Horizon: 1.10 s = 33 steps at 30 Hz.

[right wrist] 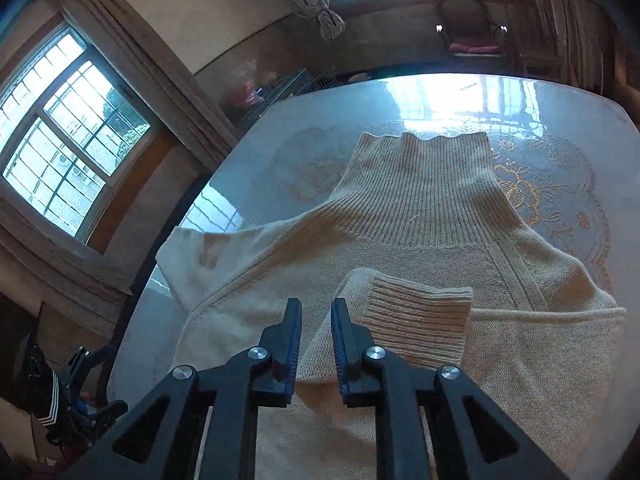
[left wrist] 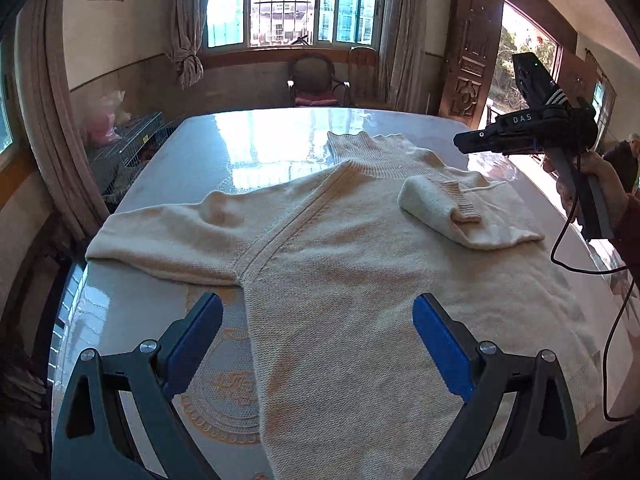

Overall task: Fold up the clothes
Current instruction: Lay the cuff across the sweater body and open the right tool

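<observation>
A cream knit turtleneck sweater (left wrist: 340, 264) lies flat on the glossy table (left wrist: 248, 148). One sleeve (left wrist: 160, 236) stretches out to the left edge. The other sleeve is folded over the body, its ribbed cuff (left wrist: 460, 200) lying on top; the cuff also shows in the right wrist view (right wrist: 420, 320). My left gripper (left wrist: 318, 320) is open and empty, hovering above the sweater's lower body. My right gripper (right wrist: 316, 328) is above the sweater (right wrist: 420, 208) just left of the cuff, jaws narrowly apart with nothing between them. It also shows in the left wrist view (left wrist: 464, 143), held in the air at the right.
The table (right wrist: 280, 148) has a lace-patterned cover under glass. A chair (left wrist: 314, 80) stands behind it by the window. Wire cages (left wrist: 136, 140) and bags sit at the left wall. A cable (left wrist: 616, 320) hangs from the right gripper over the table's right side.
</observation>
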### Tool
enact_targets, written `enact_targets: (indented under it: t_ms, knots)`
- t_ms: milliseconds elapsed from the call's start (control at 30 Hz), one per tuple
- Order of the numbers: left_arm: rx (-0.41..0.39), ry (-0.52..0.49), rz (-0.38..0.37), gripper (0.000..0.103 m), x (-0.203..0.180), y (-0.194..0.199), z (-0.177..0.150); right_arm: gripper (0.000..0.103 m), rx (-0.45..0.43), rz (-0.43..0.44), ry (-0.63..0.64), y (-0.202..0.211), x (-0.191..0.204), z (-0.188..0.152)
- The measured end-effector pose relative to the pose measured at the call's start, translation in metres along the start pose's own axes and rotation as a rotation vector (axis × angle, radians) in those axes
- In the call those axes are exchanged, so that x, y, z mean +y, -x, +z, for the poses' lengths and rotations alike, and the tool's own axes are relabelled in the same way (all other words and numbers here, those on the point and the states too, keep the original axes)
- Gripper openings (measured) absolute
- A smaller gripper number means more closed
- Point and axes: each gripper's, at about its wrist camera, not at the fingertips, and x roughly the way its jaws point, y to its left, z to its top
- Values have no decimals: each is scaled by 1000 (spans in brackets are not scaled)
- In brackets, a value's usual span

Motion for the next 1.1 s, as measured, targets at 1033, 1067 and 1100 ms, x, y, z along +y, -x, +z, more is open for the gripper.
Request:
enact_targets:
  t_ms: [1033,1067,1100]
  knots:
    - [-18,-19,-31,98,0,-3,-7,55,82,192,-520,-33,-141,-43]
    - [-14,-8,-26,98,4,-5,-8,54,94,207,-514,-37,-140,-42]
    - [-9,0,-19,98,7,-6,-8,53,99,227,-508,-42,-138,-41]
